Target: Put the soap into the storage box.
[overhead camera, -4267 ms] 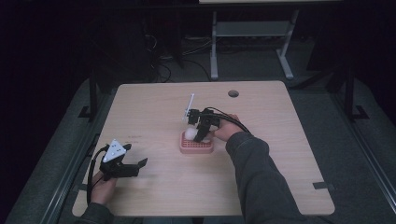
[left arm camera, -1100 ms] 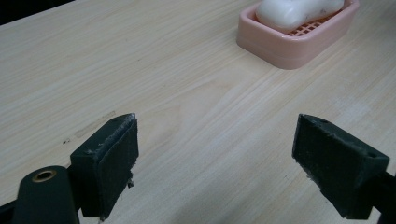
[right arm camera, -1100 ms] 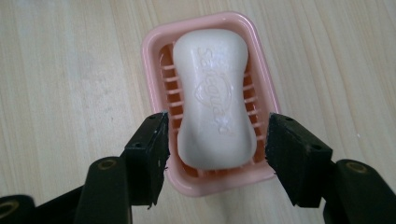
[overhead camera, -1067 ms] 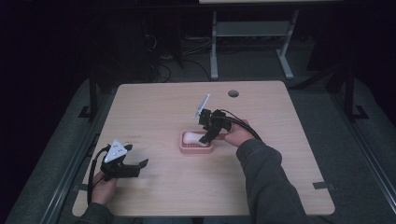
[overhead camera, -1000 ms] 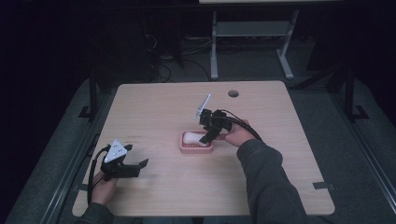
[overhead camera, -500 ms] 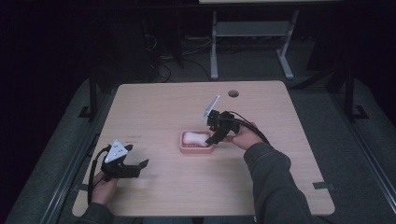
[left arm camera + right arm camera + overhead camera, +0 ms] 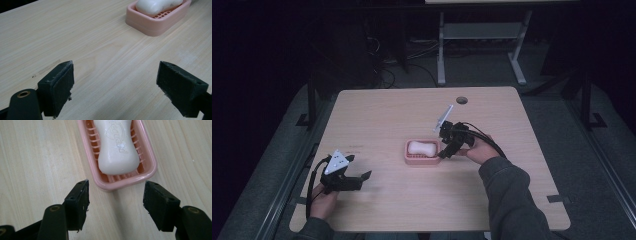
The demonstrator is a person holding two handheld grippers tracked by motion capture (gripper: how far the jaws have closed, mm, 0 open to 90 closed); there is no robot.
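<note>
1. From the high view, a pale wooden worktop (image 7: 382, 115) carries a pink soap dish (image 7: 422, 153) near its middle, with a white bar of soap (image 7: 421, 147) lying in it.
2. The right claw (image 7: 444, 151) sits just beside the dish's right end, held in the person's right hand (image 7: 478, 149), a grey plate tilting up above it.
3. The right gripper view brings what the high view can't: the soap (image 7: 117, 147) has raised lettering, too blurred to read, and it rests on a slatted floor inside the dish (image 7: 150, 157). The right claw (image 7: 116, 203) has its jaws apart, empty, tips just short of the dish's near end and touching nothing.
4. Over at the near left corner, the left claw (image 7: 357, 180) rests low over the worktop in the left hand (image 7: 323, 202), well apart from the dish.
5. The left gripper view confirms it: the left claw (image 7: 116, 87) has its jaws spread wide over bare wood, with the dish (image 7: 155, 23) and soap (image 7: 156, 5) far off at the top right.
6. A round hole (image 7: 462, 100) marks the worktop's far edge.
</note>
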